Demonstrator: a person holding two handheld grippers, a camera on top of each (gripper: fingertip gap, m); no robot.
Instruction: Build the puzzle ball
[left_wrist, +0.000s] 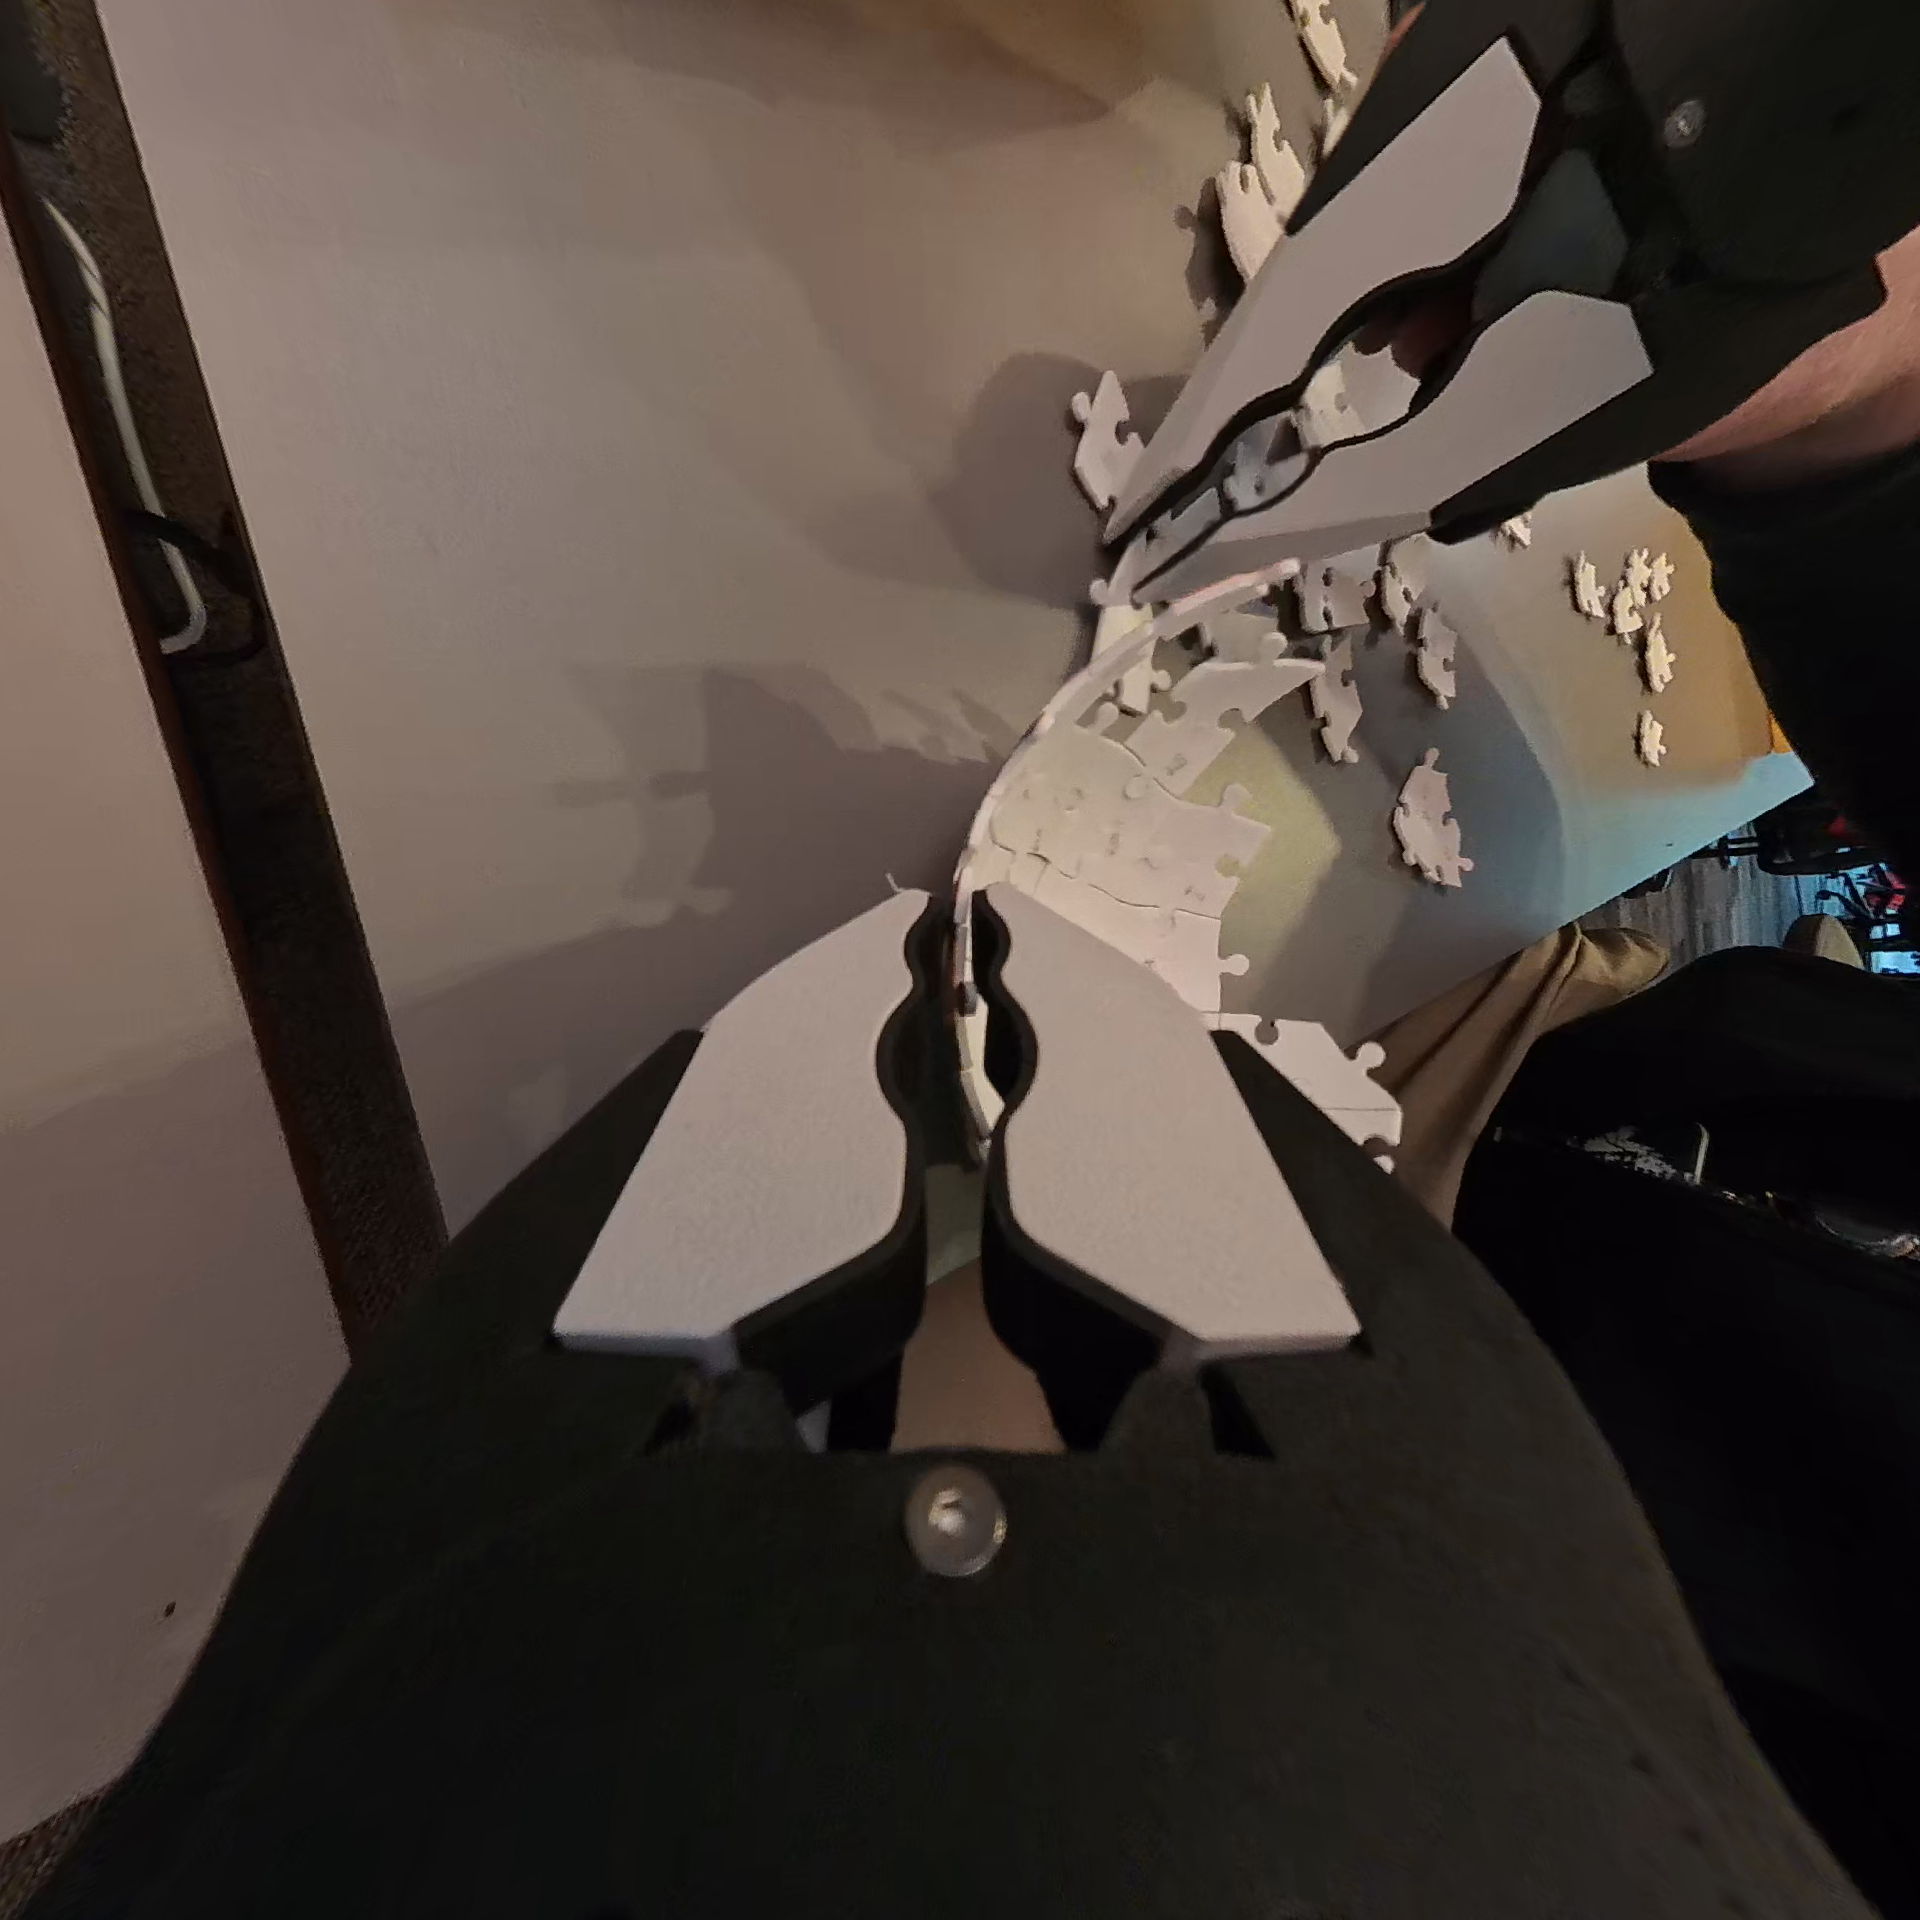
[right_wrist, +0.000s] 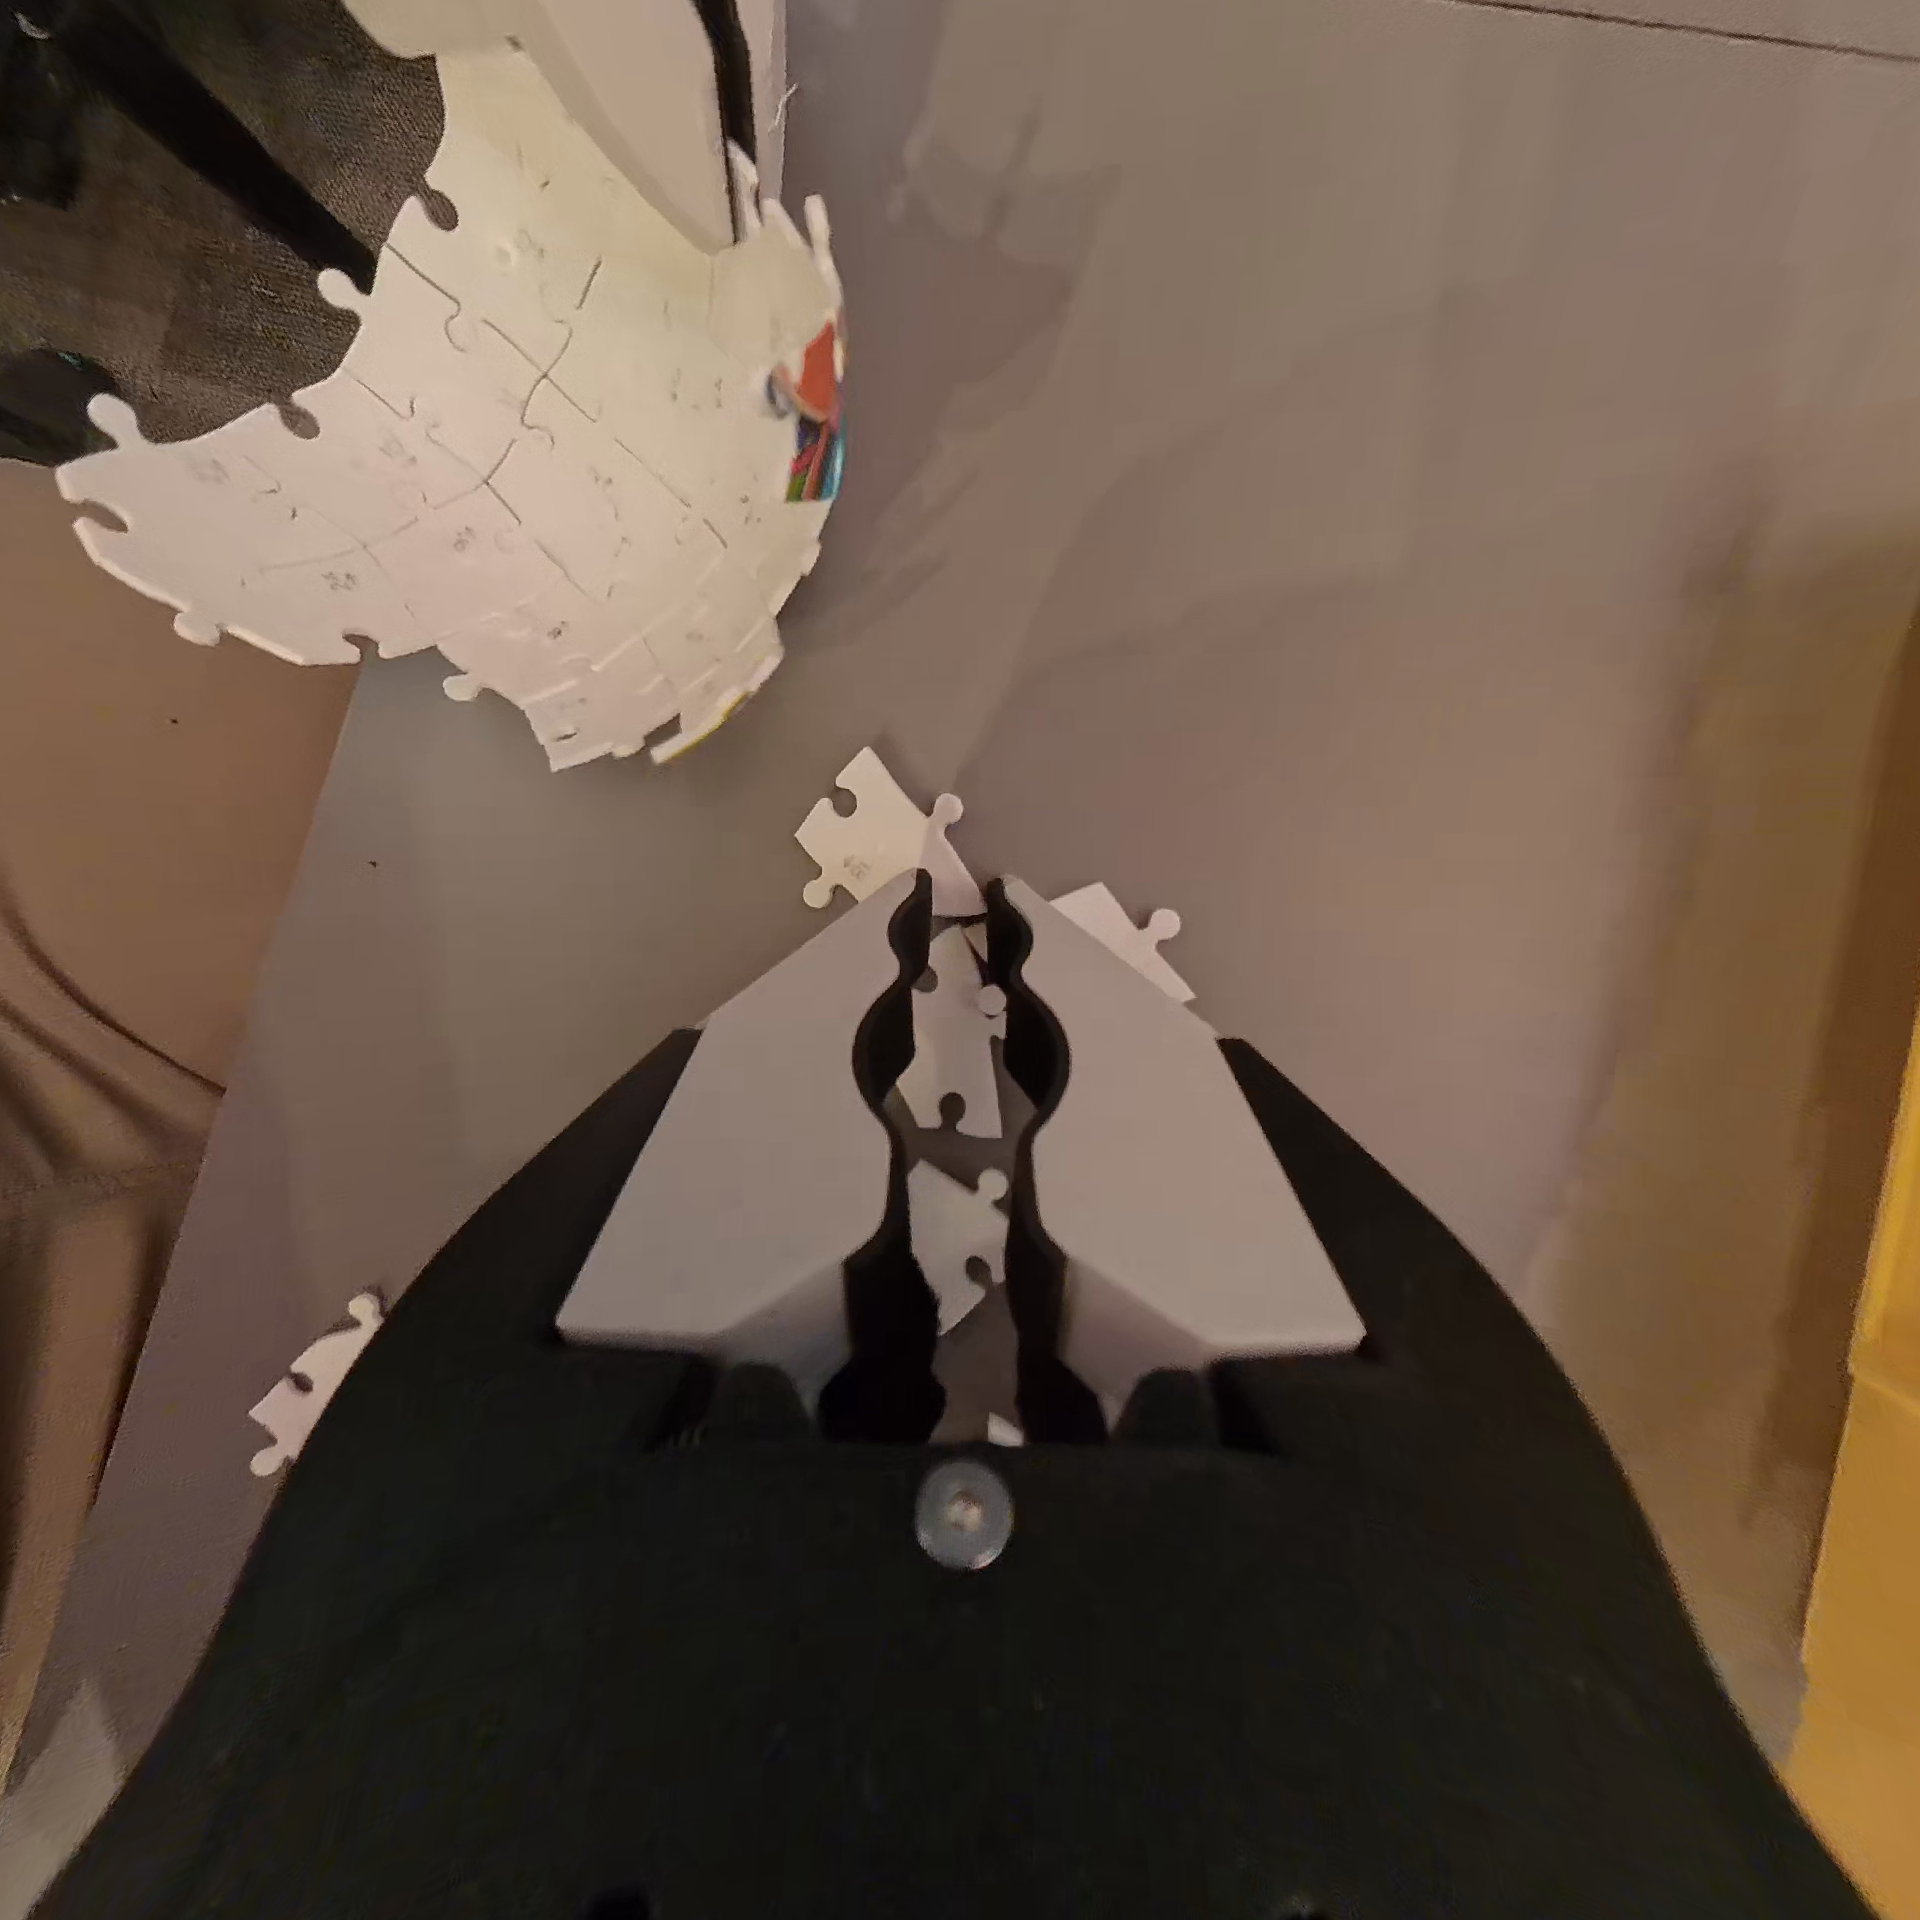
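Two grippers work over a grey table (right_wrist: 1351, 520) scattered with loose white puzzle pieces (left_wrist: 1432, 821). My left gripper (left_wrist: 961, 914) has its fingers pressed nearly together on the thin edge of the partly built puzzle ball (left_wrist: 1122, 831), a curved white shell of joined pieces held up off the table. In the right wrist view that shell (right_wrist: 499, 468) sits at upper left, its pale inner side facing me, with a strip of colourful print showing at one edge. My right gripper (right_wrist: 958, 891) points down at the table, fingers narrowed with a slim gap, tips at a loose piece (right_wrist: 873, 831); I cannot tell whether they grip it. More pieces lie beneath and beside those fingers.
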